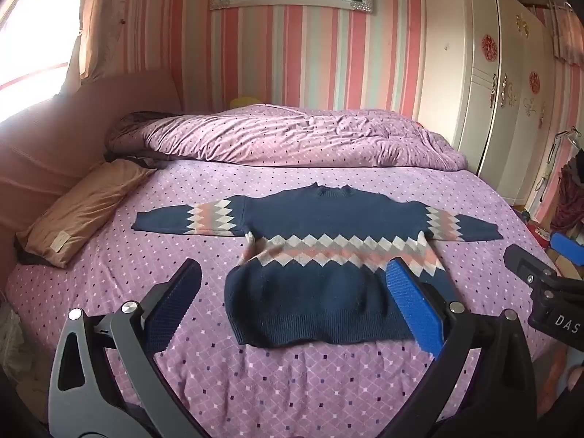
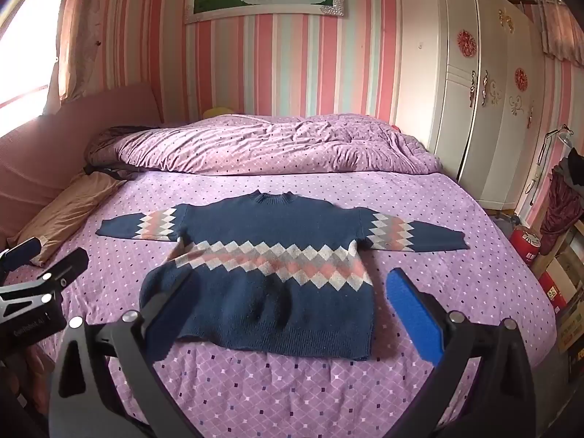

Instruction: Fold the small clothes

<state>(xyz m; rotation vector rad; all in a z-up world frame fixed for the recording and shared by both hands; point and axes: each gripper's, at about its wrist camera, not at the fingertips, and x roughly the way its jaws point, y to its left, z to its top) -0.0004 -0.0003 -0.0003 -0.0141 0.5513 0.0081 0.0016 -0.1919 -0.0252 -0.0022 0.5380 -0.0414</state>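
Note:
A small navy knit sweater (image 1: 321, 292) with a white, pink and grey diamond band lies flat on the purple bedspread, both sleeves spread out sideways, collar at the far side. It also shows in the right wrist view (image 2: 270, 292). My left gripper (image 1: 292, 277) is open and empty, hovering above the sweater's near hem. My right gripper (image 2: 292, 288) is open and empty, also above the near hem, its left finger over the hem's left corner. Each gripper shows at the edge of the other's view, the right one (image 1: 540, 281) and the left one (image 2: 40, 273).
The bed (image 1: 292, 394) has a rumpled purple quilt (image 1: 292, 138) at the far side and a tan pillow (image 1: 84, 211) at the left. A pink headboard (image 1: 43, 153) stands left. A white wardrobe (image 2: 474, 91) and cluttered shelves (image 2: 558, 273) stand right.

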